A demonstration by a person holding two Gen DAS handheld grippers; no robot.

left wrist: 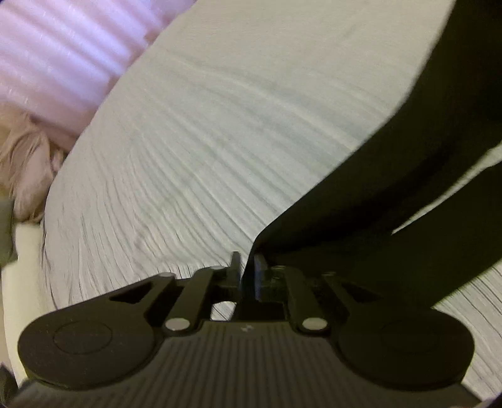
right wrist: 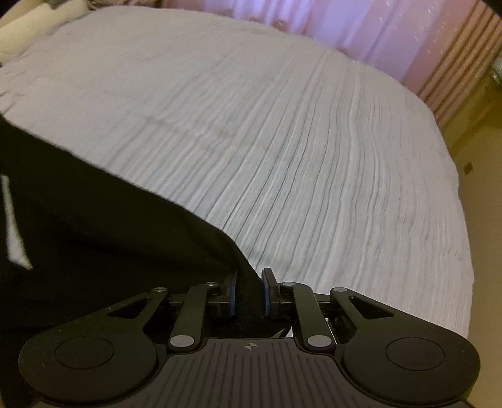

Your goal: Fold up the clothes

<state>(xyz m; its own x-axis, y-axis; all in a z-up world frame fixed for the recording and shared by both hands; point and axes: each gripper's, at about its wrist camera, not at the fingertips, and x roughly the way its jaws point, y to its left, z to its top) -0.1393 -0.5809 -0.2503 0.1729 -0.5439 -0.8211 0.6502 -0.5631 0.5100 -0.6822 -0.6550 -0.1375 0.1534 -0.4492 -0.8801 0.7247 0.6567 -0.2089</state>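
A black garment [left wrist: 392, 175] hangs stretched above a bed covered with a pale grey ribbed bedspread [left wrist: 204, 141]. My left gripper [left wrist: 246, 263] is shut on one edge of the garment, which runs up and to the right from the jaws. In the right wrist view the same black garment [right wrist: 94, 235] fills the left side. My right gripper [right wrist: 249, 282] is shut on its other edge, the cloth pinched between the blue pads. The bedspread [right wrist: 282, 141] spreads out ahead. The views are blurred by motion.
Pink curtains [left wrist: 53, 53] hang beyond the bed, and also show in the right wrist view [right wrist: 360, 28]. A pinkish bundle of fabric [left wrist: 25, 163] lies at the bed's left edge. Cream pillows [right wrist: 28, 28] sit far left. Beige floor [right wrist: 483, 219] lies right of the bed.
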